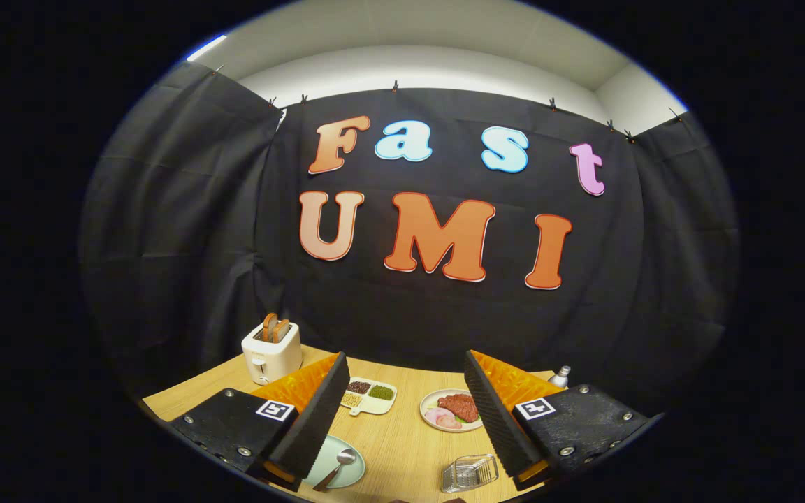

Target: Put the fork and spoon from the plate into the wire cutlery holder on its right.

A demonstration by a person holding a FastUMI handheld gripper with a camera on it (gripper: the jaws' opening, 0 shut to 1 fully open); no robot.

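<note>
The wooden table (402,436) carries everything, and the pale green plate (338,472) near its front serves as the landmark here. The claw (402,412) hangs above the table with its two ridged black fingers (315,419) spread wide and released, holding nothing; the left finger partly covers the plate's near-left side, while the right finger stands well to the plate's right. Well beyond the plate and to its left, a white toaster (272,352) sits near the table's far edge with brown toast slices (275,327) poking out of its slots. Beyond the plate and to the right lies a round dish of meat slices (453,410). Straight beyond the plate sits a small divided tray of beans and seeds (369,396). To the plate's right, at about the same depth, stands the clear wire cutlery holder (470,473), just inside the right finger. A spoon (337,467) rests on the plate, bowl end away from the claw. Far right of the plate, behind the right finger, a small bottle (560,376) peeks out. I cannot make out the fork.
</note>
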